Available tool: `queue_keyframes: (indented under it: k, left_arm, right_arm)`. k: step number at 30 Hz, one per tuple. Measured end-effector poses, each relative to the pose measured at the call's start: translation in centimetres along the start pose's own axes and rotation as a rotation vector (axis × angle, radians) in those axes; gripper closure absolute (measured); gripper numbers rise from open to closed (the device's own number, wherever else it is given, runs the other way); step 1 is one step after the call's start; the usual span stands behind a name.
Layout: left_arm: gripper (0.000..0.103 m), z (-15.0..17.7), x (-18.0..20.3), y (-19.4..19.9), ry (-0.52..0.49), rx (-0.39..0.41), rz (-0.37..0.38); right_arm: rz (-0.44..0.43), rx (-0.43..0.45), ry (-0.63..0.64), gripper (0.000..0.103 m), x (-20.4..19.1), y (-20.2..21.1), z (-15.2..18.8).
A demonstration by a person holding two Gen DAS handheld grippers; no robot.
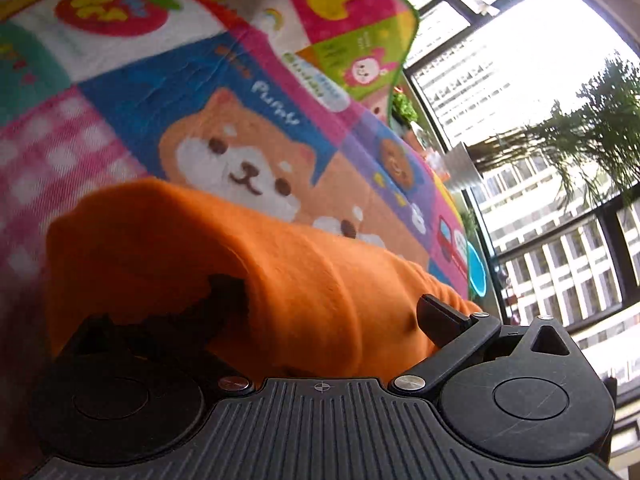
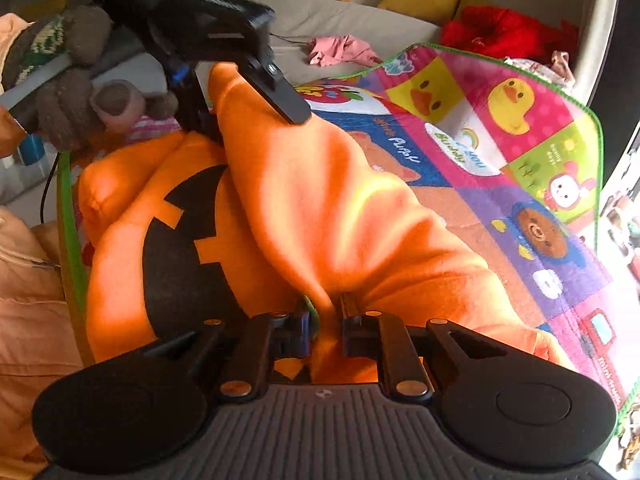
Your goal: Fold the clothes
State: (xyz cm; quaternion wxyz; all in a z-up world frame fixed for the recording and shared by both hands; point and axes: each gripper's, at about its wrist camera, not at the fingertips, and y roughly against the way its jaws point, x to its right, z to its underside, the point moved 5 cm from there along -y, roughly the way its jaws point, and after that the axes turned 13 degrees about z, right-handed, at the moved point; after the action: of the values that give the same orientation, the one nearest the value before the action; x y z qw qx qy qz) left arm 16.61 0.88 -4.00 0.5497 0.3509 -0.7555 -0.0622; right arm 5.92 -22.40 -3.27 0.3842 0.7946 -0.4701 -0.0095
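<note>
A bright patchwork cartoon play mat (image 2: 500, 128) covers the floor by the window. On it lies the orange fleece garment with a black jagged print (image 2: 320, 208), pinched in both the right claw (image 2: 326, 312) and the left claw (image 2: 224, 92) beyond it. A fold looks underway; next, carry the lifted edge across evenly and lay it flat.

Left gripper (image 1: 328, 312) finger under orange garment (image 1: 280, 272); playmat (image 1: 140, 100) print blurred, corners cropped

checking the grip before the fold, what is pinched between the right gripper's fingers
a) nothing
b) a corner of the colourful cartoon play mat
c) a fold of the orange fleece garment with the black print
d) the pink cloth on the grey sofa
c: the right gripper is shut on a bunched fold of the orange fleece garment, which lies on the mat.
</note>
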Motion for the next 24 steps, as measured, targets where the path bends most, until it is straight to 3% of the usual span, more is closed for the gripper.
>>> queue_keyframes:
  k: [1, 4, 6, 8, 10, 13, 16, 20, 24]
  left_arm:
    - [0.005, 0.0, -0.1, 0.1, -0.006, 0.0, -0.003]
    - [0.034, 0.1, -0.4, 0.5, -0.019, 0.002, -0.001]
    - [0.047, 0.1, -0.6, 0.7, -0.025, 0.003, 0.006]
    - [0.057, 0.1, -0.4, 0.7, -0.044, 0.005, 0.007]
    - [0.061, 0.1, -0.1, 0.8, -0.063, 0.007, 0.008]
    - [0.063, 0.1, 0.6, 0.6, -0.116, 0.006, -0.002]
    - [0.067, -0.2, 0.6, 0.5, -0.132, 0.005, 0.023]
    - [0.069, -1.8, 0.4, -0.5, -0.162, 0.01, 0.031]
    - [0.074, -4.3, -0.2, -2.1, -0.184, 0.024, 0.016]
  right_arm:
    - [0.012, 0.006, 0.011, 0.089, -0.1, 0.2, 0.0]
    - [0.057, 0.042, 0.059, 0.085, -0.3, 1.5, -0.6]
    - [0.099, 0.087, 0.096, 0.072, -0.5, 2.8, -1.5]
    - [0.147, 0.134, 0.134, 0.045, -0.5, 3.6, -2.6]
    - [0.163, 0.142, 0.177, 0.037, -0.9, 3.2, -3.3]
    - [0.198, 0.082, 0.252, 0.036, -1.4, 0.7, -2.8]
    - [0.332, 0.09, 0.338, 0.038, -0.6, -1.2, -2.0]
    - [0.405, 0.097, 0.461, 0.064, -0.4, -4.0, -1.1]
    - [0.405, 0.12, 0.457, 0.076, 0.8, -6.7, -2.6]
